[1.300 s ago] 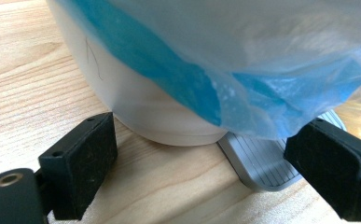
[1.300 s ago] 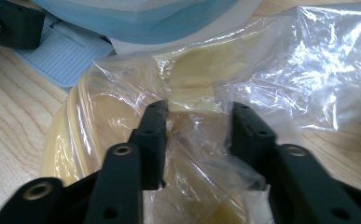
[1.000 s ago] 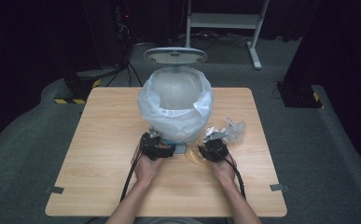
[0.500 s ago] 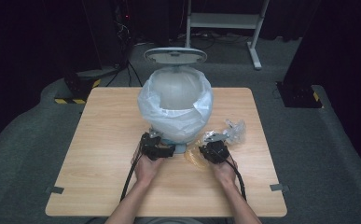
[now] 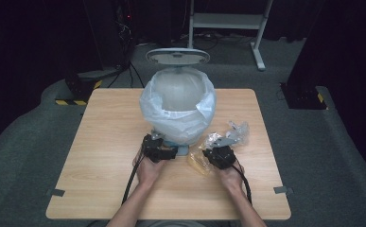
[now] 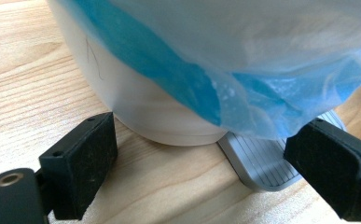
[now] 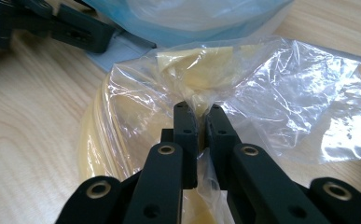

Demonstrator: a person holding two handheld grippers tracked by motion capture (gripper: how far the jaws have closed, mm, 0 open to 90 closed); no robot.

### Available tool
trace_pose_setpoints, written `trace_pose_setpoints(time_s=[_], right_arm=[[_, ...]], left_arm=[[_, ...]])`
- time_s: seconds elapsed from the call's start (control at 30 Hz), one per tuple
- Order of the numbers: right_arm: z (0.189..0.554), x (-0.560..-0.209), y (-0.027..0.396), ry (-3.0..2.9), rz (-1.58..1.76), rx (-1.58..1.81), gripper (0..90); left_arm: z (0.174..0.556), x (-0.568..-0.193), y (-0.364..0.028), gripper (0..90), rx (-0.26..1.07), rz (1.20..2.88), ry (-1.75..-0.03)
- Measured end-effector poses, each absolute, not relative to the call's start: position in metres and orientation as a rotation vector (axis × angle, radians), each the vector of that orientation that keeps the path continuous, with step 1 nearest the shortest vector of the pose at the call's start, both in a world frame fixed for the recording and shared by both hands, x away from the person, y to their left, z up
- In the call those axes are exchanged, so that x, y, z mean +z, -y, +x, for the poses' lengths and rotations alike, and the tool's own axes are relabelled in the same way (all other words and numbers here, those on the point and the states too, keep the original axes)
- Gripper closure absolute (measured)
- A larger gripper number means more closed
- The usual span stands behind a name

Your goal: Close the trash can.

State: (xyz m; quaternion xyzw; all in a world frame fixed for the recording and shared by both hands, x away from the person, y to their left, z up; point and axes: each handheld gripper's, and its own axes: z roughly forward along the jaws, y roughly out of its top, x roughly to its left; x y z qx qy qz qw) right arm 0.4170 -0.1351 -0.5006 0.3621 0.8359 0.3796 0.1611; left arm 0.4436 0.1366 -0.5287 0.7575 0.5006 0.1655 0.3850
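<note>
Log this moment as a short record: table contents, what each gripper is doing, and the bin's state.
surface: wooden table
bin: white pedal bin, lid up, lined with a bluish bag draped over the rim
pedal: grey pedal at the bin's foot
left gripper: open, jaws set either side of the bin's base and pedal, gripping nothing
right gripper: shut on a clear plastic bag with something yellow inside
other items: crumpled clear wrapper to the right of the bin

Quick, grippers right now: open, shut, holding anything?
Left gripper: open, jaws wide apart in front of the pedal bin, holding nothing.
Right gripper: shut on the clear plastic bag with yellow contents.
</note>
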Motion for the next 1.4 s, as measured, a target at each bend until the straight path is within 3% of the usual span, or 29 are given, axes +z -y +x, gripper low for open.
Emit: trace_pose_setpoints(time_s=[0.6,1.4], right_arm=[[0.384,-0.474,0.154,-2.378,0.985,1.182,86.1],[0.368,-0.435,0.172,-2.395,0.966,1.29,86.1]], left_arm=[[0.444,-0.529,-0.137,10.2,0.42,1.926,-1.276],[0.443,-0.529,-0.137,11.3,0.417,1.92,-1.278]])
